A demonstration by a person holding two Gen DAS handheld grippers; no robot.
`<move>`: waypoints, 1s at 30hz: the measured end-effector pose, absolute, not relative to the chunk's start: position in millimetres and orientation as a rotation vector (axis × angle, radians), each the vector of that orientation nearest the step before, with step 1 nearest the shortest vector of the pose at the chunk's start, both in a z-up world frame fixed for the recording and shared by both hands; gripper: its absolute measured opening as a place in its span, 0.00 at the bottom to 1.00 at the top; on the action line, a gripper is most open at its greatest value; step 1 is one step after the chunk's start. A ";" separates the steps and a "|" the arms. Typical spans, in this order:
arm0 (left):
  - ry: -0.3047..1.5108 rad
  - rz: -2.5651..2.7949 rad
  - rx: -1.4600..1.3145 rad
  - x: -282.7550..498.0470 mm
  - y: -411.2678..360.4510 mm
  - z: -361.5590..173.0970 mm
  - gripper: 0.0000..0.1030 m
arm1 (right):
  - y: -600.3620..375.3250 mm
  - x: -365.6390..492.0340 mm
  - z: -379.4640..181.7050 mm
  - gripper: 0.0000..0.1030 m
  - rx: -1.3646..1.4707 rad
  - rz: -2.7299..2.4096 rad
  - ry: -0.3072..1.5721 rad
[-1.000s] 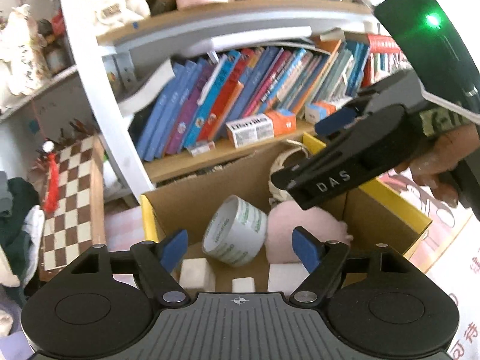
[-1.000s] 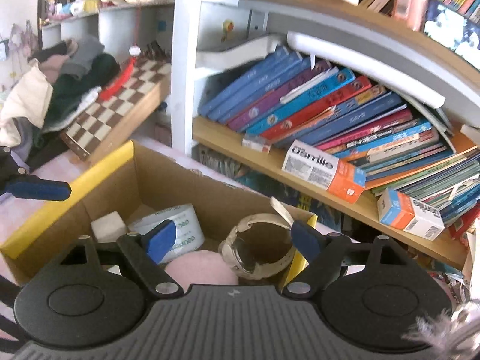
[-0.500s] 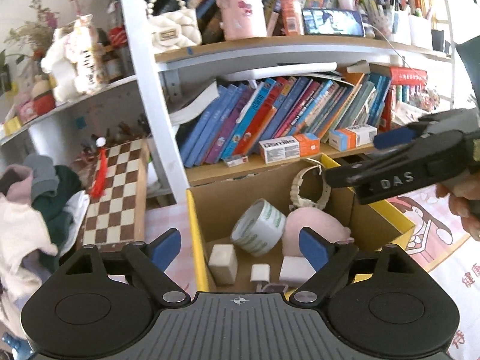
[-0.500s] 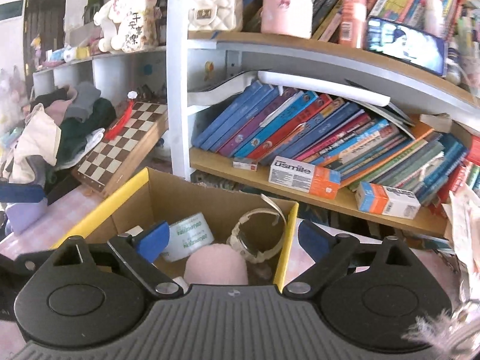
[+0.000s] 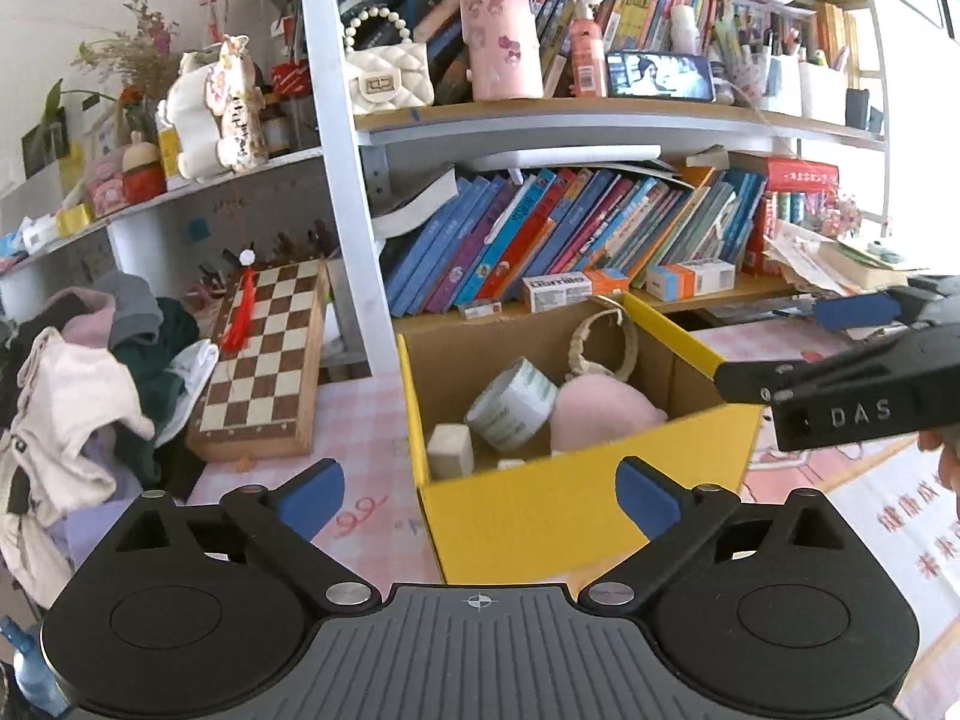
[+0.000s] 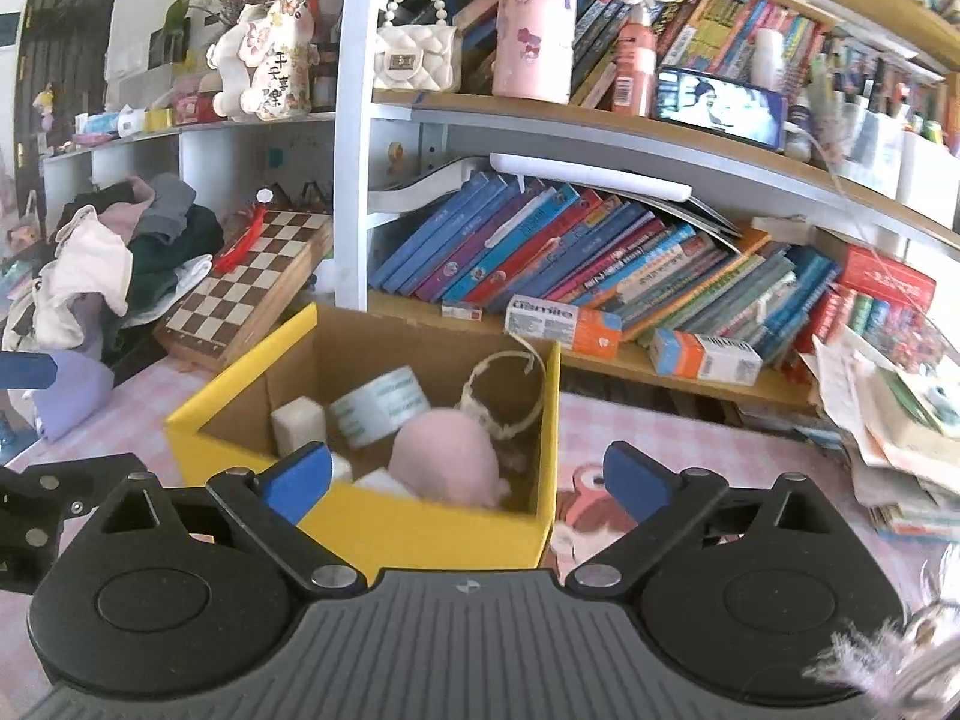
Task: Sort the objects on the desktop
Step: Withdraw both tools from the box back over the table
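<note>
A yellow cardboard box (image 5: 576,510) (image 6: 420,531) stands on the pink checked desk. Inside lie a tape roll (image 5: 510,405) (image 6: 381,405), a pink plush lump (image 5: 600,414) (image 6: 447,459), a beige headband (image 5: 603,339) (image 6: 510,396) and white foam blocks (image 5: 449,450) (image 6: 298,423). My left gripper (image 5: 480,489) is open and empty, in front of the box. My right gripper (image 6: 468,477) is open and empty, also in front of it; it shows at the right of the left wrist view (image 5: 840,384).
A bookshelf with leaning books (image 5: 570,240) (image 6: 570,258) stands behind the box. A chessboard (image 5: 264,360) (image 6: 252,282) and a pile of clothes (image 5: 78,396) (image 6: 114,258) lie to the left. Papers (image 6: 888,408) are stacked at the right.
Both grippers have pulled back and up from inside the box. The box now shows whole, with its yellow front wall in view. Both stay open and empty.
</note>
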State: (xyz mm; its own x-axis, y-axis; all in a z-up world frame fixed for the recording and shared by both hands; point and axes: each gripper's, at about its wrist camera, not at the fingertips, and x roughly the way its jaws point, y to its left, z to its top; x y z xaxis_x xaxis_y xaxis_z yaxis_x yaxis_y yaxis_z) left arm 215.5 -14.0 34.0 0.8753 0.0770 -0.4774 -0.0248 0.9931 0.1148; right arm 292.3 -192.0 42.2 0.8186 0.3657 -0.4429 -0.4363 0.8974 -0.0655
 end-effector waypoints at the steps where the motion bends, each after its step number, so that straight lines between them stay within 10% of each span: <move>1: 0.501 0.053 0.100 209.2 -14.2 33.3 0.96 | -193.3 282.5 41.1 0.96 -0.163 0.423 0.435; 30: 0.556 0.059 0.033 69.1 -21.5 5.2 1.00 | -204.1 98.7 -7.5 1.00 -0.181 0.322 0.520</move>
